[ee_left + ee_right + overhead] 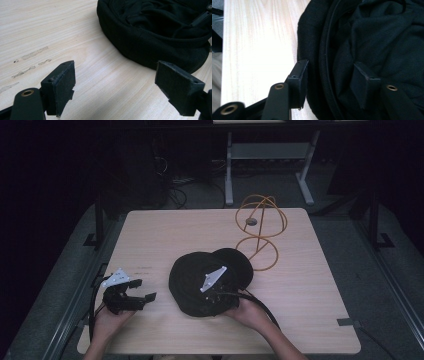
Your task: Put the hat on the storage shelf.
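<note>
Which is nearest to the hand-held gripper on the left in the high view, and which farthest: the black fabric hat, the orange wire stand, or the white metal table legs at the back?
From the left hand-held gripper:
1. Black fabric hat, just to its right on the wooden table.
2. Orange wire stand, at the table's far right part.
3. White metal table legs, on the floor beyond the table's far edge.
</note>
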### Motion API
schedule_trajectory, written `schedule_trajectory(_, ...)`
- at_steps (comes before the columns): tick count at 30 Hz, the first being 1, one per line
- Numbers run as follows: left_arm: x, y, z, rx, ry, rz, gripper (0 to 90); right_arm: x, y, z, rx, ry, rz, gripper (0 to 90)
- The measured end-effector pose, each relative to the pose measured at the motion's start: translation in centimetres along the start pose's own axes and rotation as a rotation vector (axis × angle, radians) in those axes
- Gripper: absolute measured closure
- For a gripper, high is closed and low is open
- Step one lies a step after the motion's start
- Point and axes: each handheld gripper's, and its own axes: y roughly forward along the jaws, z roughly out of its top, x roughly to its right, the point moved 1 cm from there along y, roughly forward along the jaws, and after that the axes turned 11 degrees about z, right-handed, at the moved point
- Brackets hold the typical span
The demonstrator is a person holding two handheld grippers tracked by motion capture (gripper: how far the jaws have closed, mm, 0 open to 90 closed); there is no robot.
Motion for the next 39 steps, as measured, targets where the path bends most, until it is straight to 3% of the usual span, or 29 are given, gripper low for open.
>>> schedule_trajectory(11, 0.2, 0.1, 0.0, -0.003, 0.006, -0.002, 16.4, 0.2, 1.0, -0.2, -0.028, -0.010, -0.029, 57.0)
schedule_trajectory(15, 0.3, 0.2, 0.0, -0.008, 0.012, -0.004, 16.4, 0.0, 0.9, 0.0, -0.029, -0.031, -0.019, 70.8)
schedule_trajectory(20, 0.3, 0.2, 0.0, -0.008, 0.014, -0.008, 16.4, -0.4, 0.2, 0.2, -0.020, -0.036, -0.005, 76.1)
schedule_trajectory(27, 0.9, 0.3, 0.3, -0.010, 0.034, -0.012, 16.4, -0.9, -2.6, 1.2, 0.048, -0.072, 0.000, 75.8)
schedule_trajectory(28, 1.2, 0.3, 0.4, -0.003, 0.031, -0.023, 16.4, -1.1, -3.7, 1.6, 0.082, -0.069, 0.007, 75.5)
schedule_trajectory(33, 2.1, 0.5, 0.9, 0.013, 0.043, -0.045, 16.4, -1.4, -6.3, 2.3, 0.137, -0.058, 0.008, 74.7)
schedule_trajectory(39, 3.2, 0.5, 1.7, 0.046, 0.059, -0.070, 16.4, -1.5, -8.2, 2.8, 0.168, -0.062, 0.004, 74.1)
